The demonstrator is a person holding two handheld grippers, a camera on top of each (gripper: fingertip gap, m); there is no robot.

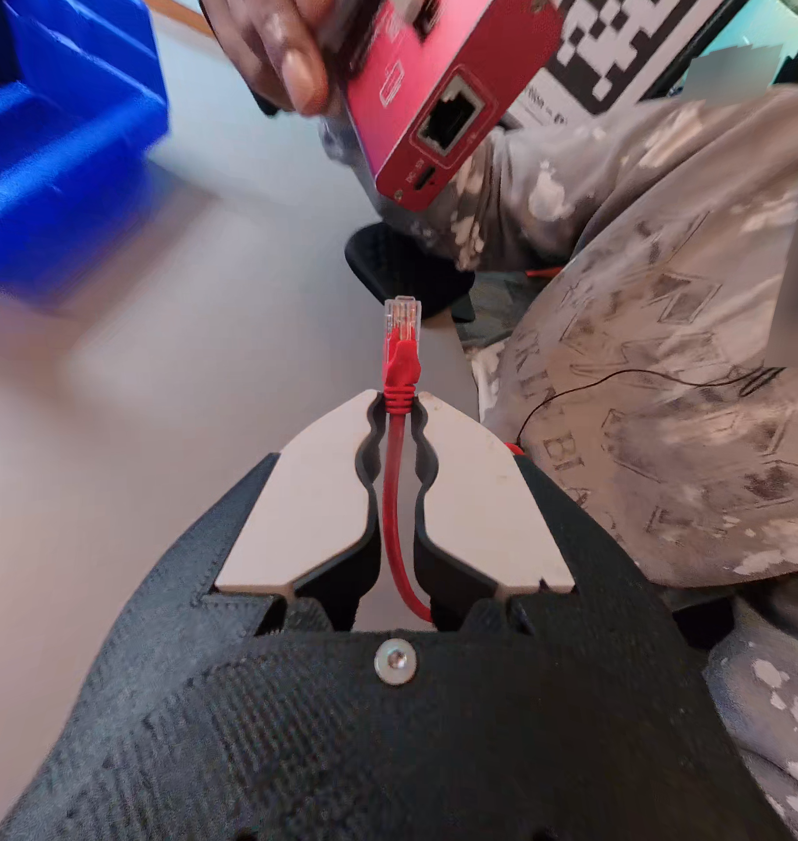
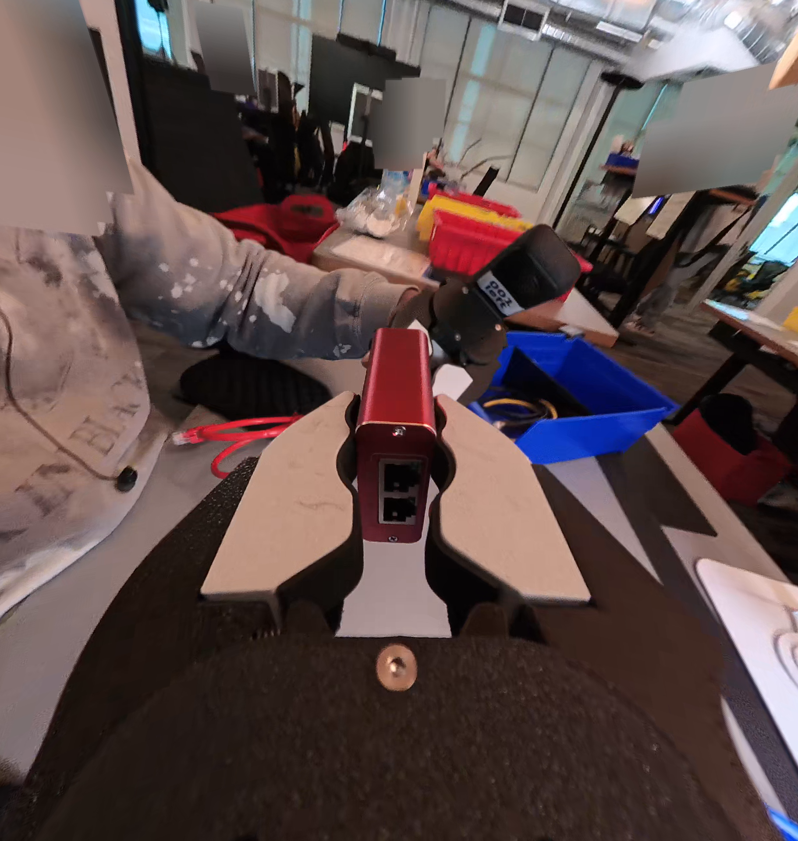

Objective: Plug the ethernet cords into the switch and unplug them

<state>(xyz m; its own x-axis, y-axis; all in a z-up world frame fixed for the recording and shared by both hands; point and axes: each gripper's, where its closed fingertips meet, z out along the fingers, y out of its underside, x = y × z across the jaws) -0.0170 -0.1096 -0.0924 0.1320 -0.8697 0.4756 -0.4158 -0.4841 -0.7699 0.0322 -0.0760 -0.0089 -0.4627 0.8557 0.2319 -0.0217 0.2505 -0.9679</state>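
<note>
Our left gripper point(image 1: 399, 400) clamps the glossy red ethernet cord point(image 1: 396, 478), clear plug just below the red metal box-shaped switch point(image 1: 438, 104); our right gripper point(image 2: 396, 402) squeezes that switch point(image 2: 397, 437).

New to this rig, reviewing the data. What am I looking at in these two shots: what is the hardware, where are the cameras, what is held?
There is no robot arm. A person holds a handheld two-finger gripper in each hand, and each carries a wide-angle camera looking forward along its jaws.

The left wrist view shows the left gripper shut on a red ethernet cord, its clear plug pointing toward the red switch, which hangs in the air ahead with one port facing it. The plug is not yet in.

The right wrist view shows the right gripper shut on that same red switch, two free ports facing the camera. Farther off is the left gripper, in the person's hand.

On the table lie a blue bin holding cables and the cord's other end.
</note>
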